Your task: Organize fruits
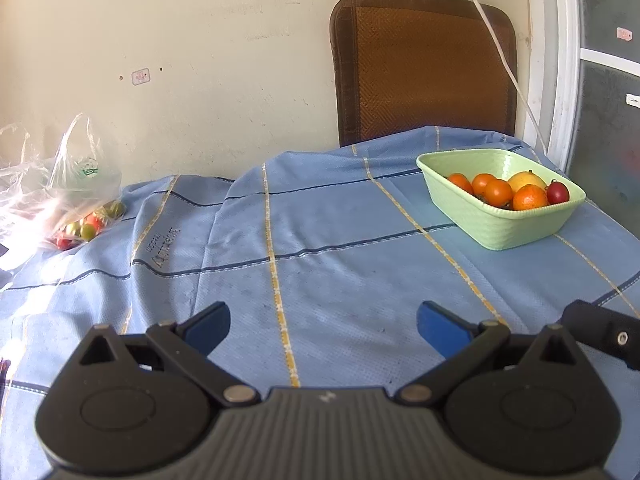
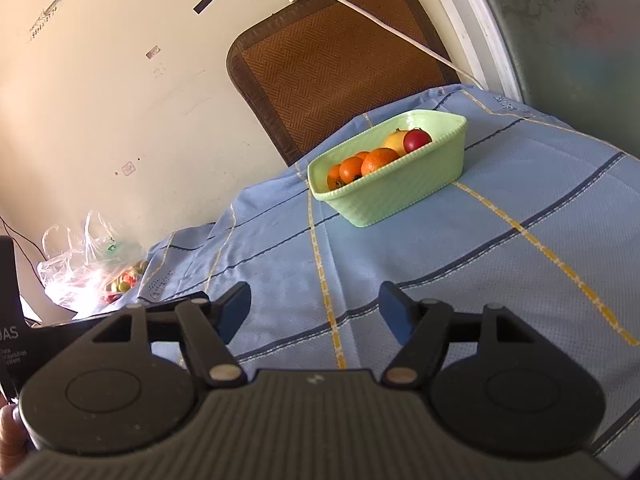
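Your left tongs (image 1: 322, 326) and right tongs (image 2: 315, 310) are both spread, holding nothing, low in frame. Fruits (image 1: 508, 192) sit in the basket (image 1: 500, 228), upper right; bag (image 1: 60, 184) at left edge of tabletop (image 1: 320, 240).

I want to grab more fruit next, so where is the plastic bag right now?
The plastic bag lies at the far left edge of the blue cloth by the wall, in both views, well left of the green basket.
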`<state>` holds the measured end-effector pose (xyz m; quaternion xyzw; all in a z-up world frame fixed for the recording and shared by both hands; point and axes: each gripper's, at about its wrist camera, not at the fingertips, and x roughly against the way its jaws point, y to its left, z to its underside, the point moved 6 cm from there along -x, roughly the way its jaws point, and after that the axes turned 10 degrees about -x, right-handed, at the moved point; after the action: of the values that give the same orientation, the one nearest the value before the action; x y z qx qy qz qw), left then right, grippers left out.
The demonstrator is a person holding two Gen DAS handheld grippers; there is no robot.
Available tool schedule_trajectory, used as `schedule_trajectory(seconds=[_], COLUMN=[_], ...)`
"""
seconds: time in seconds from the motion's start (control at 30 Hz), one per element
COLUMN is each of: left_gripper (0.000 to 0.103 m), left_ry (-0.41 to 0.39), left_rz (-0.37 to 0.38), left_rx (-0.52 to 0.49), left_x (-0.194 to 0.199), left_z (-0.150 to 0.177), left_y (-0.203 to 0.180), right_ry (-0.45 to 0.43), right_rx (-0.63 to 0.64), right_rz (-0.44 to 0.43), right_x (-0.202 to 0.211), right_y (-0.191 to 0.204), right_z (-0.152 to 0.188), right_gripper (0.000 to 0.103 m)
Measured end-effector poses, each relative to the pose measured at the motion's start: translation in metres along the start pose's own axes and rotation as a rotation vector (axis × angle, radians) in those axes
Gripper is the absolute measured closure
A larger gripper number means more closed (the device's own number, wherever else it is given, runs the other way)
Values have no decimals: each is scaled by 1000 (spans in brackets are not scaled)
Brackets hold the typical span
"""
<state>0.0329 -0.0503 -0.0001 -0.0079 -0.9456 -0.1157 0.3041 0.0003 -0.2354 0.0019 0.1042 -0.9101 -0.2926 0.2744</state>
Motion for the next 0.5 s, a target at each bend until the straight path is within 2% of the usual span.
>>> schedule_trajectory(seconds=[0.5], left_gripper=[0], left_ry=[44], left_rz=[6], left_rx=[15], left_x=[-4], left_z=[6], left_y=[5], right_ry=[20], right_rx=[-25], right_rz=[2], right_x=[-3], right_y=[-5], right_z=[5], right_gripper=[28])
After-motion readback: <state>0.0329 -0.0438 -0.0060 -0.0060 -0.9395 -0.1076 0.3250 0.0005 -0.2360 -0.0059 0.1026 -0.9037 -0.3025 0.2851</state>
